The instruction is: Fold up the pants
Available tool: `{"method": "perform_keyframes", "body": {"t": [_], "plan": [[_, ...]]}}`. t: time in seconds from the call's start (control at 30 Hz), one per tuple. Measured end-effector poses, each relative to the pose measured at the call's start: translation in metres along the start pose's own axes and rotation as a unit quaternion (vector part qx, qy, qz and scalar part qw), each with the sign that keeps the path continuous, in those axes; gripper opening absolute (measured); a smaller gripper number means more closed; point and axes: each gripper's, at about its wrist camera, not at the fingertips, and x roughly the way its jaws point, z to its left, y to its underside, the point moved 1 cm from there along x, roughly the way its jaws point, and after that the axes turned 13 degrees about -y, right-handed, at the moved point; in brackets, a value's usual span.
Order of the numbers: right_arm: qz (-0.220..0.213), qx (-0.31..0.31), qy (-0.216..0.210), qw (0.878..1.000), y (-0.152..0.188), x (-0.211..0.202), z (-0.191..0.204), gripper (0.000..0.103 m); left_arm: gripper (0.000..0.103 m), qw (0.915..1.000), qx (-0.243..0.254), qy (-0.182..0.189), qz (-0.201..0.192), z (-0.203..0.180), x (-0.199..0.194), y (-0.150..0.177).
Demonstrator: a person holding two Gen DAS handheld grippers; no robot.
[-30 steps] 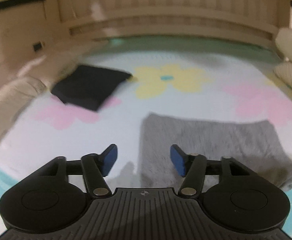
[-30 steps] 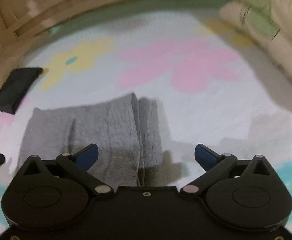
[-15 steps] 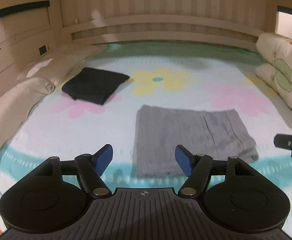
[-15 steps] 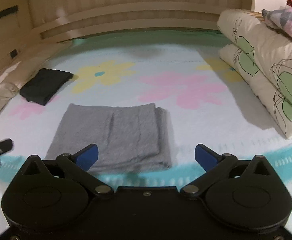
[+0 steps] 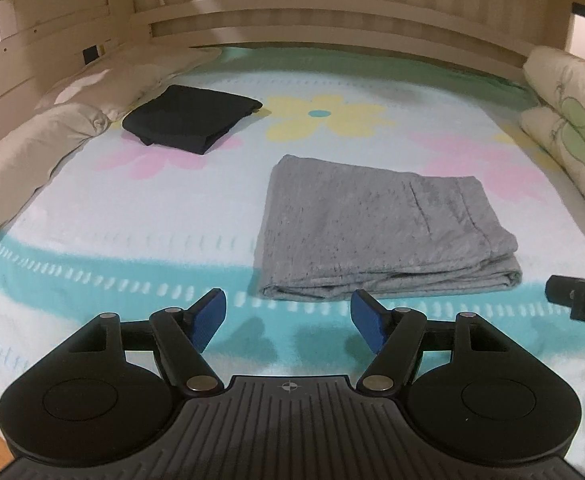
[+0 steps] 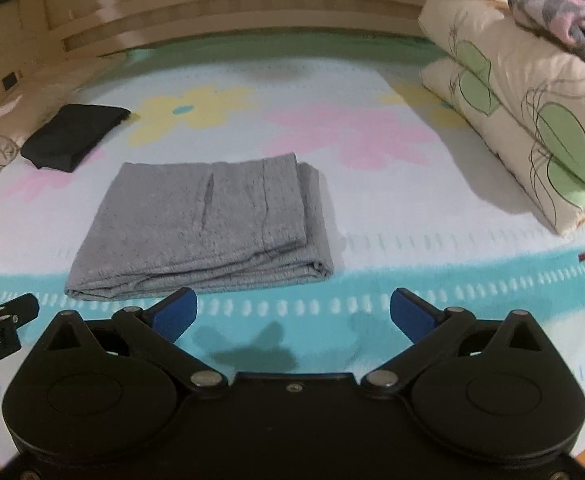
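Note:
The grey pants (image 5: 376, 228) lie folded into a flat rectangle on the flowered bed sheet (image 5: 132, 216). They also show in the right wrist view (image 6: 208, 228). My left gripper (image 5: 288, 318) is open and empty, held above the sheet just in front of the pants' near edge. My right gripper (image 6: 292, 314) is open and empty, also in front of the near edge, off the pants' right corner. Neither gripper touches the cloth. The right gripper's tip (image 5: 580, 298) shows at the right edge of the left wrist view.
A folded black garment (image 5: 190, 122) lies at the back left. Cream pillows (image 5: 32, 148) line the left side. Stacked leaf-print bedding (image 6: 532, 120) stands at the right. A wooden headboard (image 5: 332, 28) closes the far side.
Both grippers have pulled back and up from the pants toward the bed's near edge. The pants stay folded on the sheet. Both grippers stay open.

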Motion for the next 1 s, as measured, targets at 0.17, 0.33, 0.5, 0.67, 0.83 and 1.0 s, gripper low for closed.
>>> {"method": "perform_keyframes", "body": {"t": [0.17,0.33,0.5,0.67,0.83,1.0], "plan": [[0.005,0.003,0.011,1.000,0.001,0.003,0.001,0.102,0.067,0.9999,0.007,-0.011,-0.001,-0.001,0.003,0.002],[0.005,-0.019,0.013,1.000,0.002,0.004,0.008,0.102,0.067,0.9999,0.000,-0.010,0.003,0.002,0.003,0.002],[0.007,-0.045,0.021,0.999,0.006,0.005,0.016,0.102,0.067,0.9999,0.009,-0.013,-0.001,0.000,0.001,0.003],[0.007,-0.037,0.007,0.999,0.006,0.003,0.015,0.102,0.067,0.9997,0.015,-0.018,-0.008,-0.001,-0.001,0.003],[0.009,-0.031,0.008,0.999,0.006,0.004,0.012,0.102,0.067,0.9996,0.016,-0.020,-0.010,-0.001,-0.002,0.004],[0.008,-0.029,0.004,1.000,0.007,0.002,0.012,0.102,0.067,0.9996,0.023,-0.016,-0.008,-0.003,-0.001,0.005]]}}
